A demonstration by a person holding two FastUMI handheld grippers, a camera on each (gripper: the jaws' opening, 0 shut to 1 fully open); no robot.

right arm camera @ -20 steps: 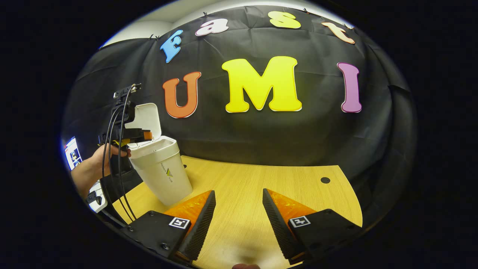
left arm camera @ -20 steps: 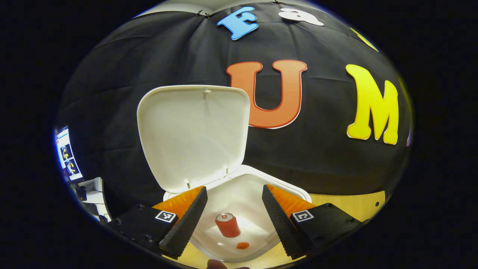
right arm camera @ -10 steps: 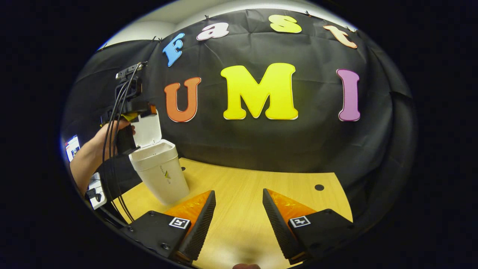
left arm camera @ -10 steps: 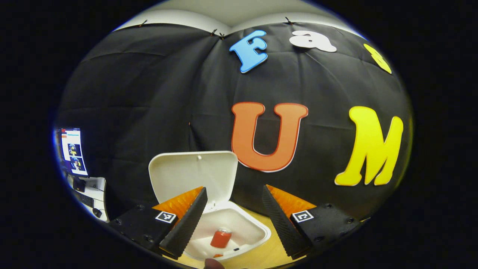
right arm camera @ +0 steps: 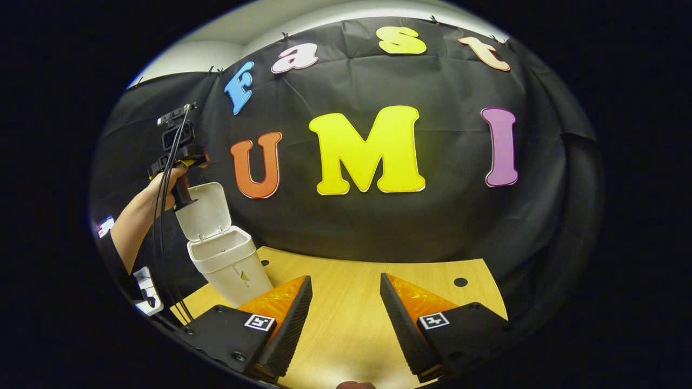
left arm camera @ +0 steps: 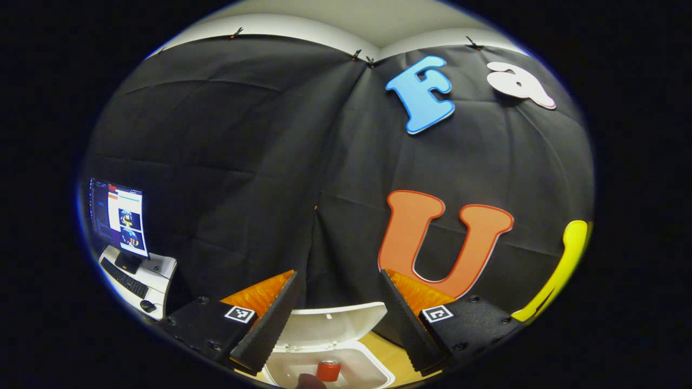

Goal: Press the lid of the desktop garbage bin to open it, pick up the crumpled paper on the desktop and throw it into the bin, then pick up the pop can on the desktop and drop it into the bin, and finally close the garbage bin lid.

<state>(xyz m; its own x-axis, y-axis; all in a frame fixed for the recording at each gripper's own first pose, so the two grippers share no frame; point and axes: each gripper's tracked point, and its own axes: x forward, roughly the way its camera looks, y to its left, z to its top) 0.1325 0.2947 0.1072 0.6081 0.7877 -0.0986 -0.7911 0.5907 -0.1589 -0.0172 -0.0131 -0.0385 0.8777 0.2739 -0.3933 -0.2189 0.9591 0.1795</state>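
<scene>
The white garbage bin (right arm camera: pixel 230 266) stands at the left of the wooden table (right arm camera: pixel 357 302), its lid (right arm camera: pixel 205 212) raised upright. In the left gripper view I look down past the lid (left arm camera: pixel 330 329) into the bin (left arm camera: pixel 362 373), where the red pop can (left arm camera: pixel 327 371) stands on the bottom. My left gripper (left arm camera: pixel 338 319) is open, high above the bin with nothing between its fingers. In the right gripper view that left gripper (right arm camera: pixel 181 156) is held by a hand just above the lid's top edge. My right gripper (right arm camera: pixel 343 319) is open over the table, holding nothing.
A monitor (left arm camera: pixel 119 216) with a keyboard (left arm camera: pixel 124 278) on a white stand sits off the table's left end. A small round hole (right arm camera: pixel 460 281) marks the table's far right corner. The black cloth wall closes off the back.
My left gripper has risen from the bin's mouth to above the lid, so the bin has sunk low in its view. The right gripper has tilted slightly and stayed open.
</scene>
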